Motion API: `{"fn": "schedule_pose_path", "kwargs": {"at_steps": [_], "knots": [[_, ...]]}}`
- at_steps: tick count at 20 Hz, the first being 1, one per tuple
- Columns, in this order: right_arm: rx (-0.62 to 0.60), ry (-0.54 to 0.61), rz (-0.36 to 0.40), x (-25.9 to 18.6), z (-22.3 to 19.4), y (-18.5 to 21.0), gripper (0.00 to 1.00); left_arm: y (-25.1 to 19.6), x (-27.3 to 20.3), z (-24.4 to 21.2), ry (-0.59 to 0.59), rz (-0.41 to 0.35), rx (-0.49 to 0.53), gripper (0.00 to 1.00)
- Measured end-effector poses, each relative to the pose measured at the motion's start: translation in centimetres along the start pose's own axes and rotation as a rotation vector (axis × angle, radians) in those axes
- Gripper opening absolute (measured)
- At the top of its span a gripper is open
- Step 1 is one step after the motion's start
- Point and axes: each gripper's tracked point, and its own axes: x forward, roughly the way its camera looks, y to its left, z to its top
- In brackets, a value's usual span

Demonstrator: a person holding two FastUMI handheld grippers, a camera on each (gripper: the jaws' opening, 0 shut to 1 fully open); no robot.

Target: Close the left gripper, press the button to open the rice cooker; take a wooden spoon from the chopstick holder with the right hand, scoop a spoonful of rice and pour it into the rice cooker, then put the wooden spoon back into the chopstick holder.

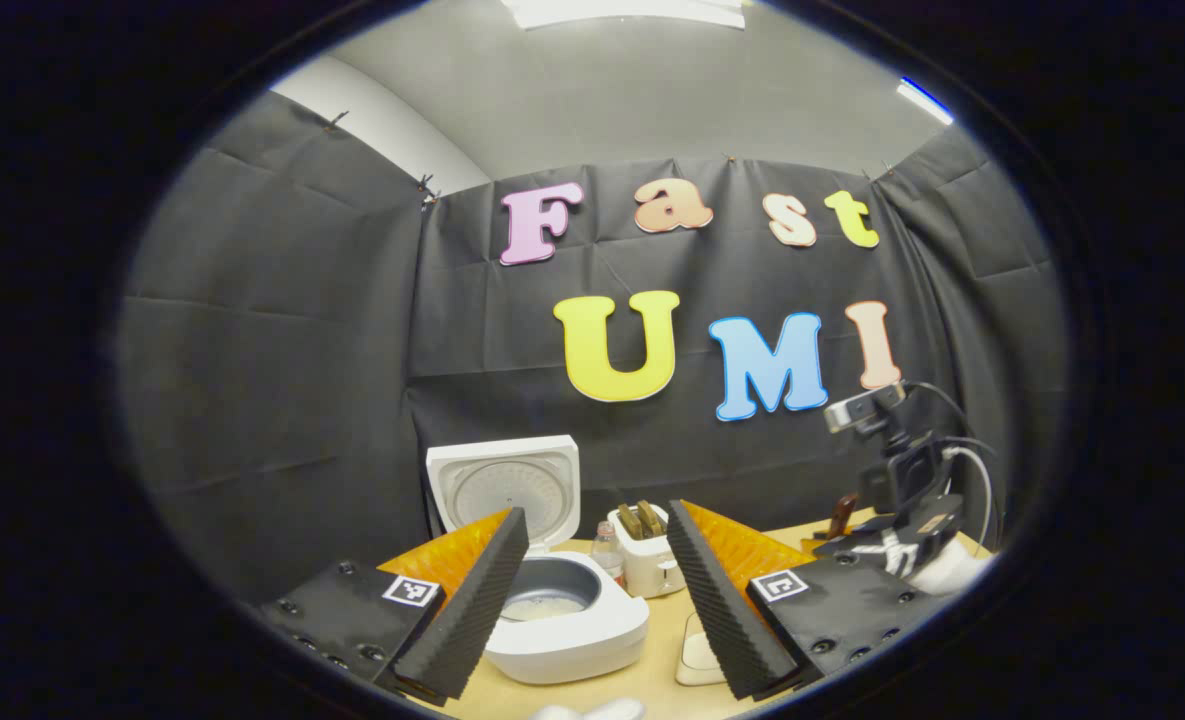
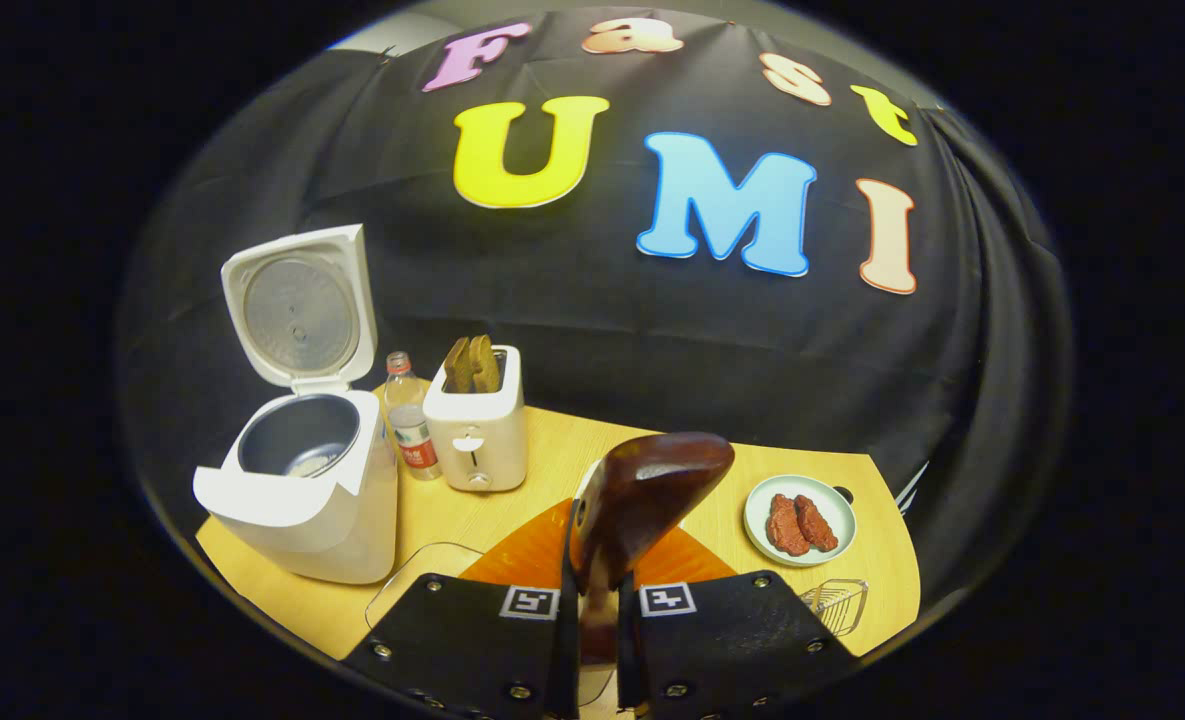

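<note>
The white rice cooker (image 1: 572, 635) (image 2: 302, 500) stands open with its lid (image 2: 297, 310) upright, and a little rice lies in the pot (image 1: 550, 606). My left gripper (image 1: 597, 512) is open, its fingers spread wide in front of the cooker and holding nothing. My right gripper (image 2: 597, 585) is shut on the handle of the dark wooden spoon (image 2: 652, 485), whose bowl points up and away over the table. In the left gripper view that right gripper (image 1: 897, 540) shows at the far right with the spoon (image 1: 842, 515). A wire holder (image 2: 837, 602) sits at the table's right front.
A white toaster (image 2: 477, 425) (image 1: 647, 560) with bread and a small bottle (image 2: 410, 415) stand right of the cooker. A plate of red meat (image 2: 800, 520) lies on the right. A clear container (image 2: 402, 585) sits near the front of the wooden table (image 2: 552, 450).
</note>
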Motion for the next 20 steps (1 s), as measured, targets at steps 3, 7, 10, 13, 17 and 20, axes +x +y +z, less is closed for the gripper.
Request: {"fn": "schedule_pose_path", "kwargs": {"at_steps": [3, 7, 10, 13, 17, 20], "knots": [[-0.102, 0.022, 0.003, 1.4, -1.9, 2.2, 0.15, 0.4, -0.5, -0.4, 0.006, 0.011, -0.011, 0.95], [-0.204, 0.076, 0.003, 3.0, -5.2, 3.9, 0.15, 1.1, -1.3, -0.8, 0.015, 0.014, -0.003, 0.97], [-0.276, 0.103, -0.003, 4.1, -7.0, 4.1, 0.15, 1.1, -1.3, -1.2, 0.022, 0.005, 0.006, 0.98], [-0.320, 0.148, -0.019, 5.2, -9.0, 4.3, 0.15, 1.1, -1.4, -1.9, 0.035, 0.003, 0.012, 0.95], [-0.294, 0.159, 0.001, 5.8, -9.8, 5.3, 0.15, 1.2, -1.3, -2.1, 0.039, -0.001, 0.030, 0.95], [-0.212, 0.194, 0.048, 6.0, -10.6, 6.9, 0.15, 1.5, -1.1, -2.3, 0.042, 0.000, 0.022, 0.95]]}}
